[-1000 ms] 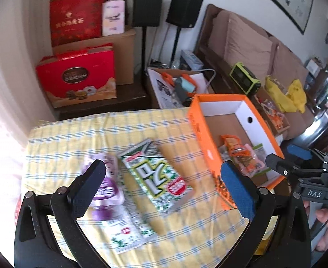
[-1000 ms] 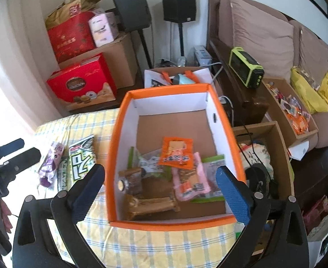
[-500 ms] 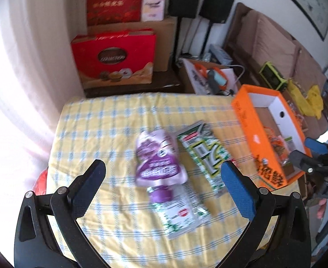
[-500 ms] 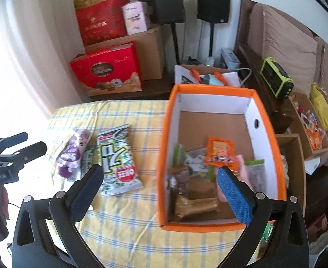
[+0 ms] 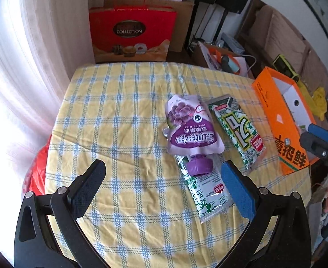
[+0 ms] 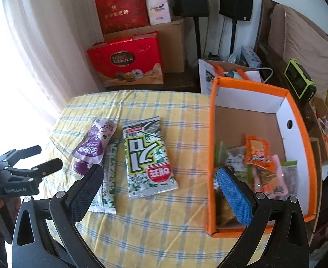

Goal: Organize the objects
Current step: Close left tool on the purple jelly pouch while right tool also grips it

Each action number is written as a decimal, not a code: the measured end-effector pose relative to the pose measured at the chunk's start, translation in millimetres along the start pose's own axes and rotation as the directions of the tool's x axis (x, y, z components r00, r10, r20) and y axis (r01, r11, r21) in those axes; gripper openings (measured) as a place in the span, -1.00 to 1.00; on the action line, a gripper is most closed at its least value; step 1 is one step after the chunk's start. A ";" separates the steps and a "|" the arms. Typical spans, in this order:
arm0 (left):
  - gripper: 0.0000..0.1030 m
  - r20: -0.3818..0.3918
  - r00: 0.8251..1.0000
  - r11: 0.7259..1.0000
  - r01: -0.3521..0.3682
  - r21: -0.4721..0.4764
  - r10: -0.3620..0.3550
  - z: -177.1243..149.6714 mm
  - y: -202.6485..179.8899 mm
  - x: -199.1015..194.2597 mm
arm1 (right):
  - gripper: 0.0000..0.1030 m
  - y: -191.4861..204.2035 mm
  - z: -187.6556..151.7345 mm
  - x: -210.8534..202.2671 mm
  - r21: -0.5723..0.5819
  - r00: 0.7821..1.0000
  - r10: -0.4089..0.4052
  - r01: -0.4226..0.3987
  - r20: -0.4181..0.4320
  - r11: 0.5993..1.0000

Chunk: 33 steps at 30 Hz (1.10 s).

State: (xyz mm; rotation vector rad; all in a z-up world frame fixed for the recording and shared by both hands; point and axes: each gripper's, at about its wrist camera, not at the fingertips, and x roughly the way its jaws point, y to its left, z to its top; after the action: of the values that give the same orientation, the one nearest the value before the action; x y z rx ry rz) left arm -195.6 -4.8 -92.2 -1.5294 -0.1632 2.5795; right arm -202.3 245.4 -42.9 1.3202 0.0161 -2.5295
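Note:
A purple grape jelly pouch (image 5: 191, 129) (image 6: 95, 141) lies on the yellow checked tablecloth (image 5: 119, 116), its cap over a slim green-and-white packet (image 5: 205, 191) (image 6: 109, 178). Beside them lies a wider green-and-white snack packet (image 5: 237, 131) (image 6: 147, 156). An orange box (image 6: 212, 156) (image 5: 277, 120) at the table's right holds several snack packets. My left gripper (image 5: 164, 183) (image 6: 38, 156) hangs open above the cloth, left of the pouch's cap. My right gripper (image 6: 161, 185) (image 5: 315, 136) is open over the wider packet and the box's left wall. Both hold nothing.
Behind the table stand a red gift box (image 6: 128, 61), cardboard boxes (image 6: 170, 44) and two black speakers (image 6: 235, 1). A sofa (image 6: 302, 42) and open cartons of goods lie to the right. A white curtain (image 5: 25, 55) runs along the left. A red bag (image 5: 36, 172) hangs by the table's left edge.
Both grippers have swung left: the left one's view now centres on bare cloth with the pouch to its right. The right one has moved off the box toward the packets.

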 end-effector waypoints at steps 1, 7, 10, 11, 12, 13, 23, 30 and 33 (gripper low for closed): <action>1.00 -0.001 1.000 1.000 0.002 0.002 -0.002 -0.7 0.9 1.5 | 0.99 1.3 0.7 1.7 0.002 1.000 0.005 -0.005 -0.001 1.000; 0.99 -0.009 1.000 1.000 0.018 0.022 -0.018 -6.7 -8.2 11.2 | 0.82 12.8 8.2 16.8 0.011 0.999 0.034 -0.034 -0.019 0.999; 0.86 -0.019 1.000 0.999 0.026 0.028 -0.025 -6.0 -11.4 16.1 | 0.73 19.5 12.3 28.2 0.021 0.998 0.061 -0.060 -0.035 0.998; 0.83 -0.023 0.999 0.999 0.026 0.031 -0.025 -5.5 -12.6 17.8 | 0.71 21.8 14.1 33.3 0.027 0.997 0.069 -0.068 -0.043 0.997; 0.81 -0.028 0.999 0.999 0.024 0.036 -0.023 -5.8 -13.5 19.3 | 0.64 23.8 15.3 37.2 0.032 0.996 0.077 -0.076 -0.050 0.997; 0.81 -0.027 0.999 0.999 0.022 0.041 -0.021 -5.7 -14.0 20.2 | 0.62 25.8 16.9 41.3 0.038 0.995 0.087 -0.085 -0.058 0.996; 0.72 -0.009 0.996 0.993 0.090 -0.080 -0.091 23.2 20.5 27.5 | 0.06 38.9 29.8 73.3 0.075 0.985 0.138 -0.130 -0.107 0.989; 0.53 -0.032 0.991 0.988 0.127 -0.093 -0.130 37.0 22.4 42.4 | -0.07 44.7 26.2 95.4 0.102 0.971 0.188 -0.174 -0.147 0.980; 0.40 -0.050 0.989 0.987 0.131 -0.097 -0.137 39.3 21.0 50.7 | -0.10 46.6 25.4 100.9 0.114 0.968 0.200 -0.184 -0.151 0.976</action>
State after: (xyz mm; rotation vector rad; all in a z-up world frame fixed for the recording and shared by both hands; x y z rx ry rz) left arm -255.5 -17.6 -120.5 -1.5624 -0.3729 2.4539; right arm -265.2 172.2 -103.7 1.4846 -0.1978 -2.2829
